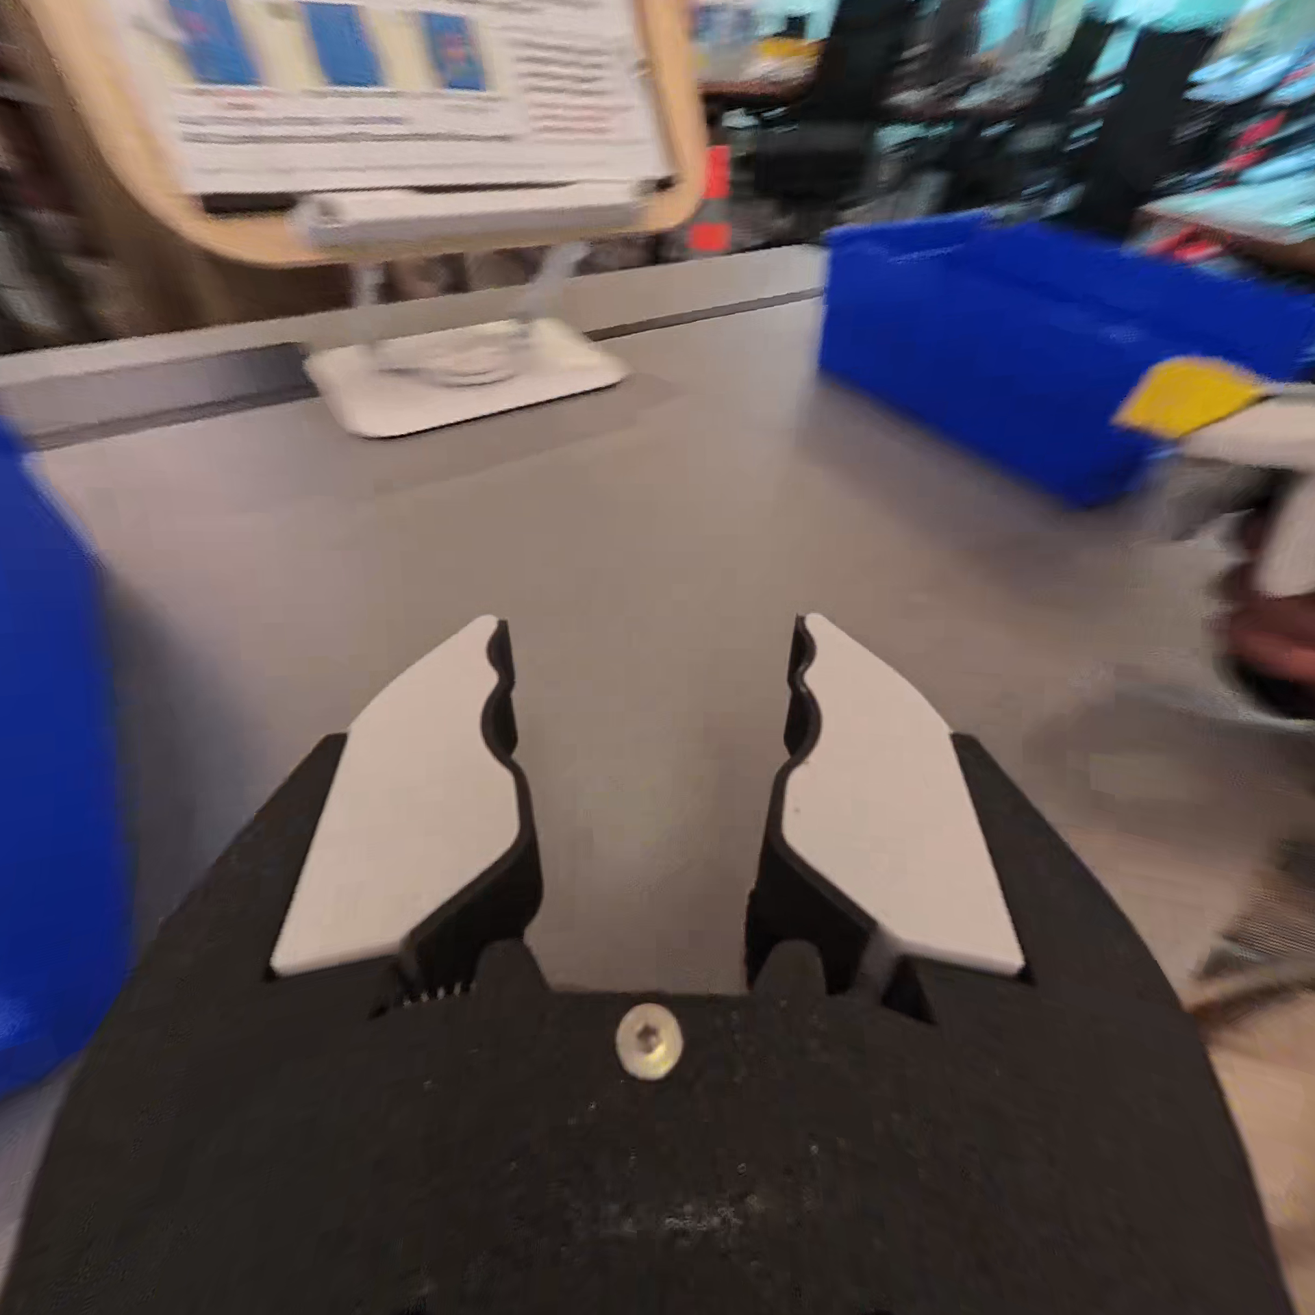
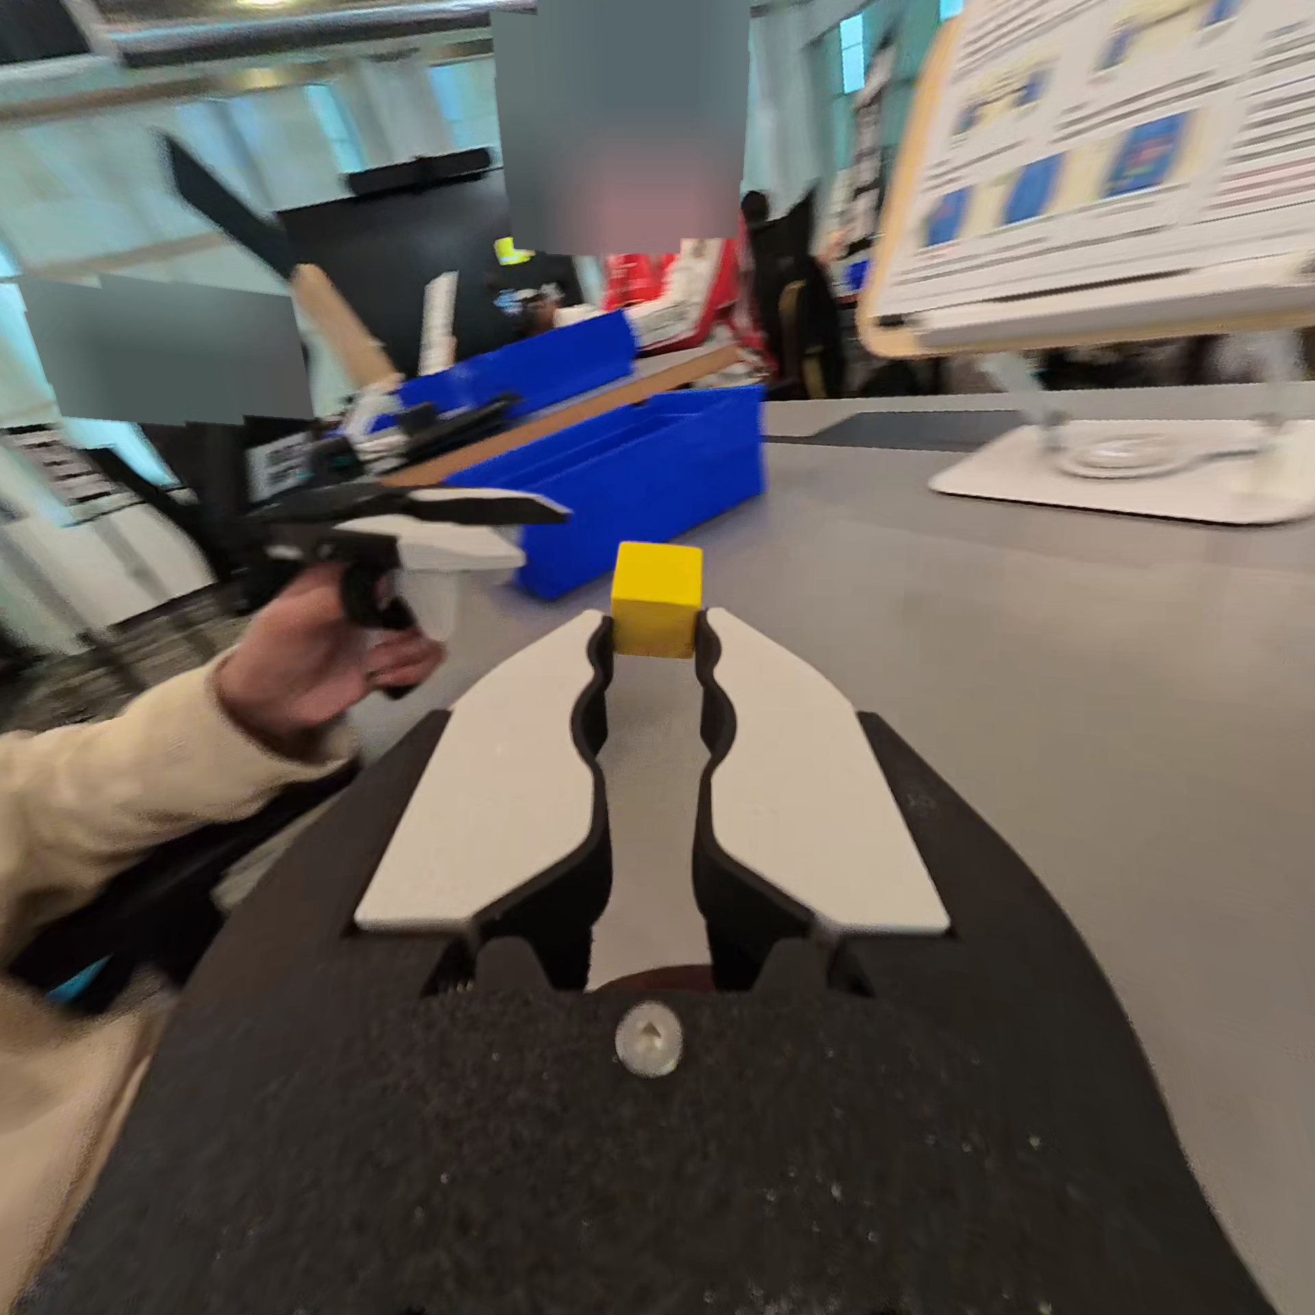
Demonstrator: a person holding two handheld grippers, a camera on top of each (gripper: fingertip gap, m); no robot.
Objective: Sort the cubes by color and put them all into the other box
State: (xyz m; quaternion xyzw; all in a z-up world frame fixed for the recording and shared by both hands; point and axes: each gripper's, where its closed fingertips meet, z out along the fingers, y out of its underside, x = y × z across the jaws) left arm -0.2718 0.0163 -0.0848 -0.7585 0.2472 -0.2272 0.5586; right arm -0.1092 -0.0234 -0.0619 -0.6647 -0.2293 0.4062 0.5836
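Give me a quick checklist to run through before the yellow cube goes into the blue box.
1. Right hand-held gripper shut on the yellow cube: ok.
2. Cube held only at the fingertips, grip depth: not ok.
3. Left hand-held gripper open and empty: ok.
4. Grey table between cube and blue box free of obstacles: ok.
5. Room inside the box, and colours already there: cannot tell.
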